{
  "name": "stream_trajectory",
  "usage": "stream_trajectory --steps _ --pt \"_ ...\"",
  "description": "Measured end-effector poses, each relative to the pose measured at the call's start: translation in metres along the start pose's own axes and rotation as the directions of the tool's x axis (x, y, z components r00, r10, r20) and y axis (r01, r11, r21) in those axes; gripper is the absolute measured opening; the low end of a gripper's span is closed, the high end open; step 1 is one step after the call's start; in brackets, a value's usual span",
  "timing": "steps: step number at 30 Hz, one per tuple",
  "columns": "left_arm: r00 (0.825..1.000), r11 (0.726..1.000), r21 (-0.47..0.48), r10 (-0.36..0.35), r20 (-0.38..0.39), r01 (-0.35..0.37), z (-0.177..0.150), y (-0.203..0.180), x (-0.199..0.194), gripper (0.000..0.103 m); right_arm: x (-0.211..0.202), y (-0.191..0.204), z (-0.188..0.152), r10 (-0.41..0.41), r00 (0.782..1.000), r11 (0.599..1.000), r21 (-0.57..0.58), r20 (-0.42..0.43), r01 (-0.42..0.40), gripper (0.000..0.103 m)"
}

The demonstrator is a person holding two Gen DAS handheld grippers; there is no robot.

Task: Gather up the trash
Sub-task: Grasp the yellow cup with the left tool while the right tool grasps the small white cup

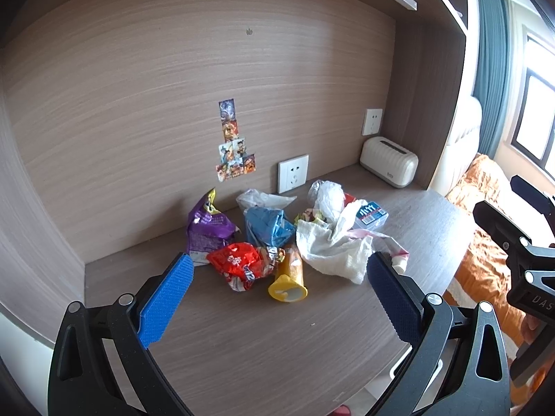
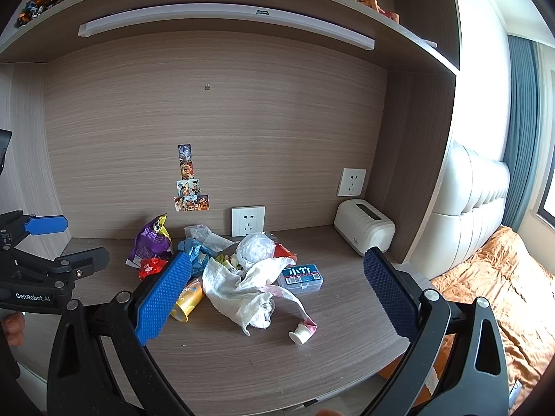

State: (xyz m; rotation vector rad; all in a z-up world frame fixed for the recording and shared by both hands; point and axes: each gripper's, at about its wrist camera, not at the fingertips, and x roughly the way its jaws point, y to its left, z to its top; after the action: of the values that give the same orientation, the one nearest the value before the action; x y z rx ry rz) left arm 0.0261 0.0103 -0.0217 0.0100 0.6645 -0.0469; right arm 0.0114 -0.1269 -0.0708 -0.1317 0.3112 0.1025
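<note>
Left gripper (image 1: 277, 293): jaws spread wide, holding nothing, poised over the desk (image 1: 277, 346).
Right gripper (image 2: 277, 294): likewise wide open, empty.
Trash pile (image 1: 288, 239): heaped mid-desk by the wall.
Risk: yellow cup (image 1: 288, 282) lay sideways; a nudge could roll it away.

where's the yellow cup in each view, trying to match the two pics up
Left wrist: the yellow cup lies on its side at centre, slightly low, open end toward the camera, beside the red wrapper.
Right wrist: the same cup is left of centre, partly hidden behind the left blue finger pad.
Shared landmark: the white paper towel, just right of the cup in both.
</note>
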Motion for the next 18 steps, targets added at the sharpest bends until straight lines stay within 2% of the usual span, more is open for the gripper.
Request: stream_trajectory --steps 5,10,18 --pt "0.999 0.999 0.025 0.024 -0.042 -0.023 -0.014 0.0 0.03 0.098 0.019 -0.002 -0.012 0.005 0.999 1.0 0.005 -0.052 -0.005 0.099" --pt "0.998 0.998 0.064 -0.001 -0.067 0.005 -0.03 -0.002 0.061 0.098 0.043 -0.003 -0.031 0.004 0.992 1.0 0.008 -0.124 -0.004 0.099" --pt "0.994 0.992 0.123 0.01 -0.106 0.003 -0.047 -0.005 0.115 0.098 0.084 -0.011 -0.059 -0.015 0.978 1.0 -0.005 -0.21 0.014 0.099"
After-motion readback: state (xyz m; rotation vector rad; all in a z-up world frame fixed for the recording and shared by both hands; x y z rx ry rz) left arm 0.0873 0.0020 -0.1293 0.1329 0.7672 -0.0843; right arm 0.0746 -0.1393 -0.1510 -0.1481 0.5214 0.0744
